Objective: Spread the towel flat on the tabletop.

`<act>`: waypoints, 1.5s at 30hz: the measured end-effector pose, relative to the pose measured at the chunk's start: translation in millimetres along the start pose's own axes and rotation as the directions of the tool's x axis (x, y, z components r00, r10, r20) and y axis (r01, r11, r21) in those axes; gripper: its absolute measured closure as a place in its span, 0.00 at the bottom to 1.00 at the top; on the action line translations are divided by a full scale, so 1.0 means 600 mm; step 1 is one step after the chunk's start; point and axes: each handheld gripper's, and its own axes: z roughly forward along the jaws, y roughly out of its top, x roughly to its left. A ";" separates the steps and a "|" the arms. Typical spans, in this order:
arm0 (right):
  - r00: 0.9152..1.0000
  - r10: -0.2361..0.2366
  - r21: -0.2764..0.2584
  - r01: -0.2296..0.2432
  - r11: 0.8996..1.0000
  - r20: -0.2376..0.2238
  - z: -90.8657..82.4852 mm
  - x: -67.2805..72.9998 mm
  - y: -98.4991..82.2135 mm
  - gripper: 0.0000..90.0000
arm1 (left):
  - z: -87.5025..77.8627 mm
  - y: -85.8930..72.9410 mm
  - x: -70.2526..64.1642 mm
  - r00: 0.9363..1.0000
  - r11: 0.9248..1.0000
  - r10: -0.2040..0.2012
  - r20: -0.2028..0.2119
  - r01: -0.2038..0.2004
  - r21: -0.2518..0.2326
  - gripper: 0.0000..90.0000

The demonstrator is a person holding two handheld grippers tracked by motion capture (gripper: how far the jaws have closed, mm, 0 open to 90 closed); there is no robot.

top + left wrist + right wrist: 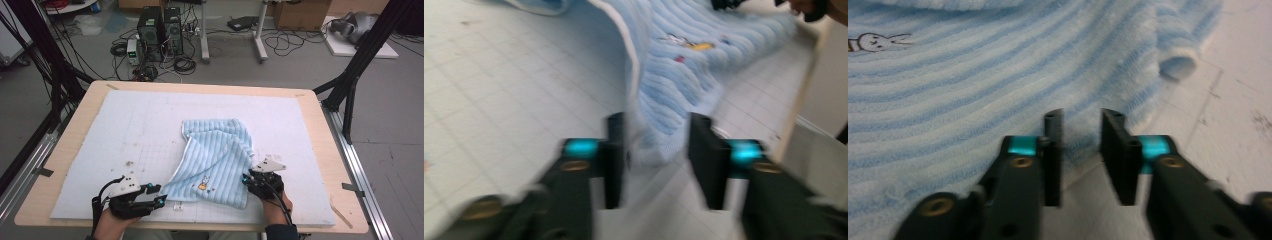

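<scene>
Blue-and-white striped terry, a small towel (pixel 216 160) lies rumpled on the pale grid mat (pixel 150 130) that covers the wooden table (pixel 65 150), toward the near middle. Its far part is folded over in loose ridges, and a little embroidered figure shows near the near edge. A white label pokes out at the near left corner.

At the towel's near left corner sits the left gripper (pixel 159 194), held in a hand (pixel 112 222) that comes in from the bottom edge of the high view. In the left gripper view, which is blurred, its jaws stand apart with the towel corner (pixel 659 135) lying between them; the pads do not seem to press on the cloth, so this tool is open, not gripping.

The right gripper (pixel 247 178) is at the towel's near right edge, with a cable trailing back over the hand (pixel 275 207). In the right gripper view its jaws stand fairly narrow, with the towel's edge (pixel 1080 132) in the gap between them. I cannot tell whether the pads actually pinch the cloth.

Both grippers rest low on the mat, well apart, one at each near corner of the towel.
</scene>
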 end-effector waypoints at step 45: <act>0.994 0.006 -0.004 -0.005 1.000 0.111 0.083 -0.042 0.078 0.74 | 0.137 0.072 0.094 0.960 0.995 -0.078 -0.269 0.093 0.046 0.68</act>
